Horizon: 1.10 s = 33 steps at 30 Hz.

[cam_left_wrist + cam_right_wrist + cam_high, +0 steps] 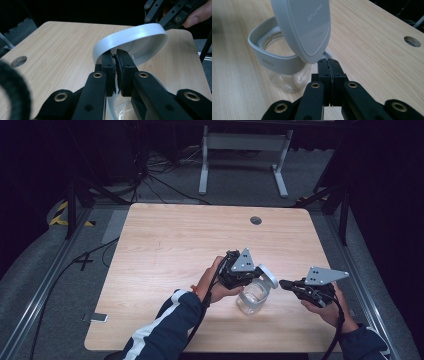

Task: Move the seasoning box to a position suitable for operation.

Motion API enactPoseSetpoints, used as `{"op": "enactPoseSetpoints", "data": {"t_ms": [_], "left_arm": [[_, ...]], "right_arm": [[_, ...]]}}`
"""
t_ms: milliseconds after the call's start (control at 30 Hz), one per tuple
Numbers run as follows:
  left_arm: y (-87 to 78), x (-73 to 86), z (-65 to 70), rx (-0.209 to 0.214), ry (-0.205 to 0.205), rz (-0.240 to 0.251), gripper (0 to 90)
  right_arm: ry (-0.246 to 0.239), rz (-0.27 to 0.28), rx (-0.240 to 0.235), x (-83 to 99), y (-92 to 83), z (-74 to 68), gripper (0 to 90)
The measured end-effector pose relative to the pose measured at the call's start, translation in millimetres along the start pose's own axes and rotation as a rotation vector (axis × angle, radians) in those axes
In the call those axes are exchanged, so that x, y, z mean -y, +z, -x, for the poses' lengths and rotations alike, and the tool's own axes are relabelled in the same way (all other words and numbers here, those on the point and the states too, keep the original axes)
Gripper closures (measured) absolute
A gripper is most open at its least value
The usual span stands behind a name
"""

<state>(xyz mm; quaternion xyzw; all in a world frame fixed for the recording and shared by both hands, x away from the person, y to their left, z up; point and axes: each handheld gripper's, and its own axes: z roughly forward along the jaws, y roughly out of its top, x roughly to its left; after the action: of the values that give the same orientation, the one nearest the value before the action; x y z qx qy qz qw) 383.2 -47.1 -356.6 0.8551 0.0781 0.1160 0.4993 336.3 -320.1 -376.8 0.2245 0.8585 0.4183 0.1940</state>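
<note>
A clear jar (249, 302) with a grey collar (274, 61) stands on the wooden table (170, 245), right of centre near the front. Its grey lid (268, 276) is raised and tilted over the mouth. My left gripper (258, 274) is shut on the lid's rim (135, 35), one jaw outside and one inside the rim, as the left gripper view (115, 54) shows. My right gripper (286, 284) sits just right of the jar, shut with nothing in it. In the right gripper view its tips (328, 61) lie just under the lid's lower edge (304, 25).
A round cable hole (256, 220) sits near the table's far edge. A white desk frame (245, 150) and loose cables lie on the floor beyond. A small flat device (95, 318) rests on the floor at the table's front left corner.
</note>
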Motion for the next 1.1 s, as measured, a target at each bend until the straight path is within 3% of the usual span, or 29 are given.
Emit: {"op": "enactPoseSetpoints", "data": {"t_ms": [267, 367, 400, 633, 733, 800, 900, 1100], "left_arm": [[9.9, -9.3, -6.9, 0.007, 0.009, -0.003, 85.0], [14.2, -10.3, -7.9, 0.007, -0.018, -0.004, 84.8], [14.9, -11.1, -7.0, -0.002, 0.004, -0.015, 84.9], [9.4, -9.2, -5.8, -0.007, -0.003, -0.008, 84.3], [0.5, -3.5, -5.8, -0.019, 0.005, -0.01, 83.7], [-9.1, 3.3, -8.0, -0.029, -0.016, -0.007, 83.0], [-20.6, 12.9, -10.7, -0.058, 0.001, -0.039, 82.4], [-40.8, 34.9, -14.9, -0.098, -0.012, -0.057, 80.8]], "right_arm": [[0.013, -0.019, 0.009, 7.4, -2.4, 3.5, 89.9], [0.021, -0.016, 0.009, 8.5, -3.9, 4.6, 89.9], [0.021, -0.016, 0.008, 8.7, -4.7, 4.9, 89.9], [0.019, -0.012, 0.011, 8.4, -6.6, 4.3, 89.9], [0.02, -0.008, 0.013, 8.0, -7.0, 5.2, 89.9], [0.023, -0.007, 0.013, 7.5, -6.3, 5.4, 89.9], [0.023, -0.002, 0.015, 6.7, -5.9, 6.1, 89.9], [0.022, -0.002, 0.016, 5.4, -3.8, 7.3, 89.9]]}}
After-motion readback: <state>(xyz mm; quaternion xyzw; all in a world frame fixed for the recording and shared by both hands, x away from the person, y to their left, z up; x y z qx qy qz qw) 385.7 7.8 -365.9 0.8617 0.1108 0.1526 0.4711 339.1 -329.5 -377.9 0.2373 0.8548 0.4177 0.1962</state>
